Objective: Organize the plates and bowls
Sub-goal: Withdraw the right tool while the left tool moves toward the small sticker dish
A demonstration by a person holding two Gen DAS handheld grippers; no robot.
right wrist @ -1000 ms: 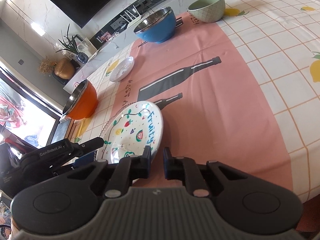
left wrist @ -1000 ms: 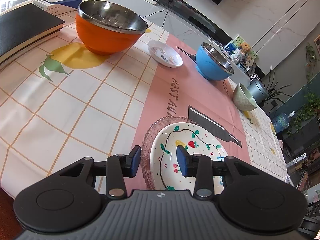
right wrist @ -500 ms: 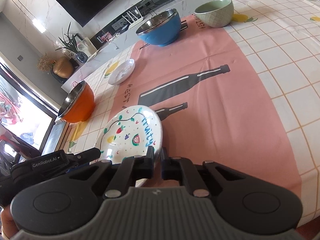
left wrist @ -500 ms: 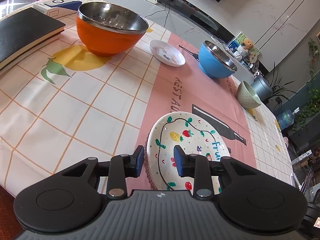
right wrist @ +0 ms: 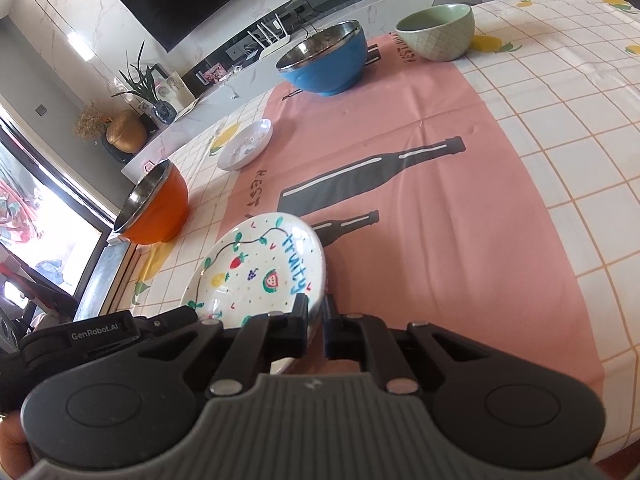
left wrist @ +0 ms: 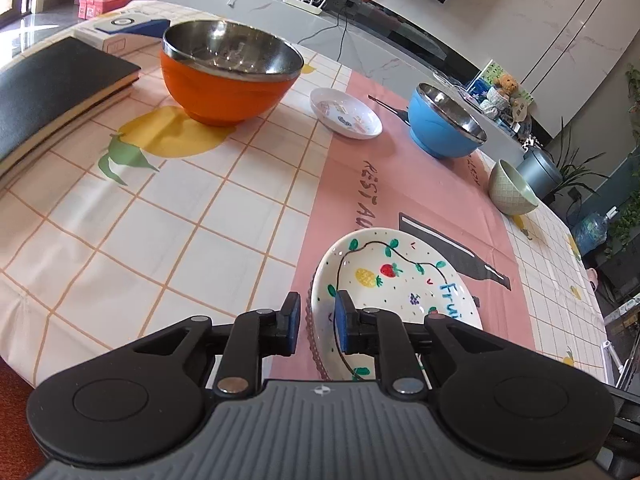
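Observation:
A white fruit-painted plate (left wrist: 400, 280) rests on a pink glass plate (left wrist: 310, 332) whose beaded rim shows under it. My left gripper (left wrist: 316, 322) is shut on the near left rims of the two plates. My right gripper (right wrist: 317, 326) is shut on the painted plate's (right wrist: 256, 272) right rim; both plates look lifted off the table. An orange steel bowl (left wrist: 230, 76), a small white dish (left wrist: 346, 112), a blue steel bowl (left wrist: 444, 128) and a green bowl (left wrist: 512, 194) stand farther back.
A black book (left wrist: 52, 92) and a white box (left wrist: 124, 32) lie at the table's far left. The tablecloth (left wrist: 200, 220) has a pink centre strip. The table's edge runs close below both grippers.
Both grippers have closed further on the plates' rims and raised them. The views have risen and tilted, so the plates sit lower in frame and the bowls look nearer.

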